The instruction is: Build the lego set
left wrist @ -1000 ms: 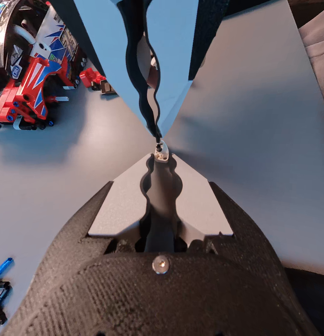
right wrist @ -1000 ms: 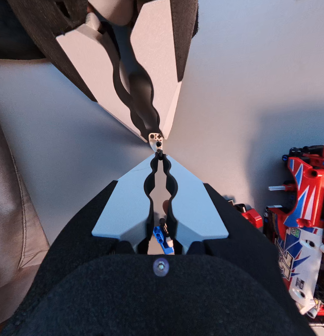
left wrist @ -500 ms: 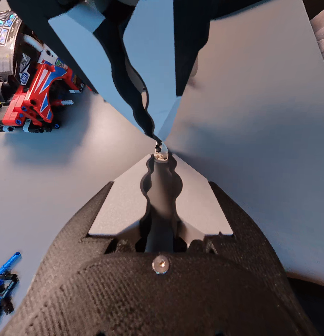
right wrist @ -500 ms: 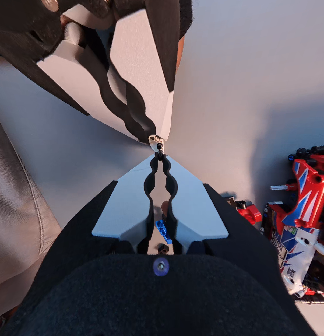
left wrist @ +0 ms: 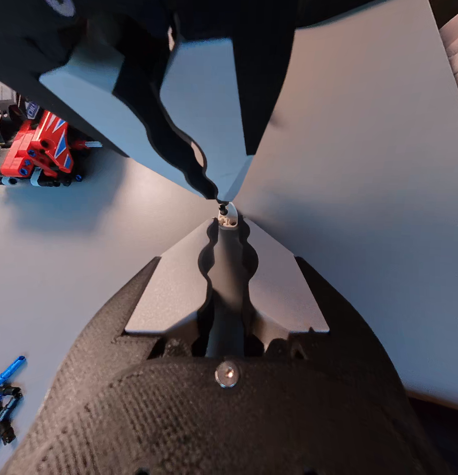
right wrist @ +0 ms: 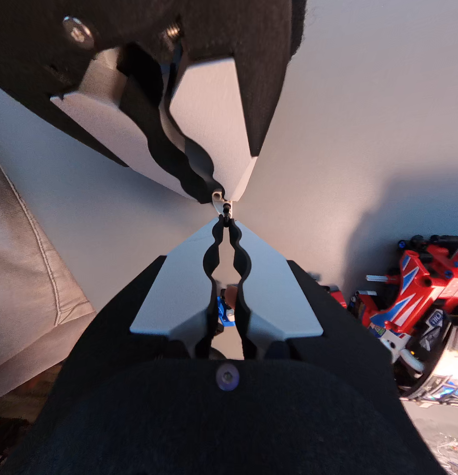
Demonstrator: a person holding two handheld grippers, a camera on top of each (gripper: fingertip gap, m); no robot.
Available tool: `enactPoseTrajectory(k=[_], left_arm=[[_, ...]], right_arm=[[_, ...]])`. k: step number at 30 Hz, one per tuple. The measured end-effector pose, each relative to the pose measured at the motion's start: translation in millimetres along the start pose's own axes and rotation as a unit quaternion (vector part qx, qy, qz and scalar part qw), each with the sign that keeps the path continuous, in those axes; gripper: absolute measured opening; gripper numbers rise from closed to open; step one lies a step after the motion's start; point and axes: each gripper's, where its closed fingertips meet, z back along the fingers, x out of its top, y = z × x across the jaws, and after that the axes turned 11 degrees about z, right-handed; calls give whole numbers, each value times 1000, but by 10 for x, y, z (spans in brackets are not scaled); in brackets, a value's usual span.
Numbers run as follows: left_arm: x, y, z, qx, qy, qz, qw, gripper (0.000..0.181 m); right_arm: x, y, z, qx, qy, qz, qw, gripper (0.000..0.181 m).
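My left gripper (left wrist: 228, 221) is shut on a small white lego connector (left wrist: 229, 217), held above the grey table (left wrist: 351, 180). My right gripper (right wrist: 226, 221) is shut on a small black pin (right wrist: 226, 211), tip to tip with the left. The pin (left wrist: 223, 207) sits in a hole of the white connector (right wrist: 220, 200). In each view the other gripper comes in from the top, tilted. The red, white and blue lego car (left wrist: 40, 154) lies at the left in the left wrist view and at the right in the right wrist view (right wrist: 415, 290).
Loose blue and black lego pieces (left wrist: 4, 401) lie at the lower left of the table. A blue piece (right wrist: 224, 312) shows below, between my right fingers. A grey cushion (right wrist: 30, 270) lies past the table edge. A round tray (right wrist: 441, 370) stands by the car. Only a small space, under 4 cm, lies between the two pairs of fingers.
Both grippers have rotated against each other while staying tip to tip; the opposite gripper now fills more of each view. The car has slid toward the edge of both views.
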Motion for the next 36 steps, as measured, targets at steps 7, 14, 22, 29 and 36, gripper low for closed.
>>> enactPoseTrajectory(k=[7, 14, 22, 29, 36], left_arm=[[-3, -2, 0, 0, 1, 5, 1000, 14], [-2, -4, 0, 7, 1, -3, 1000, 14], [0, -6, 1, 14, 3, -17, 1000, 13], [2, -11, -1, 16, 3, -16, 1000, 13], [7, -15, -3, 19, 4, -16, 1000, 13]], right_arm=[[-6, 12, -5, 10, 5, 24, 1000, 1], [20, 4, -5, -1, 13, 39, 999, 0], [20, 10, -12, -21, -13, 39, 999, 0], [13, 29, -17, -25, -30, 36, 999, 1], [24, 23, -18, -37, -59, 38, 997, 0]])
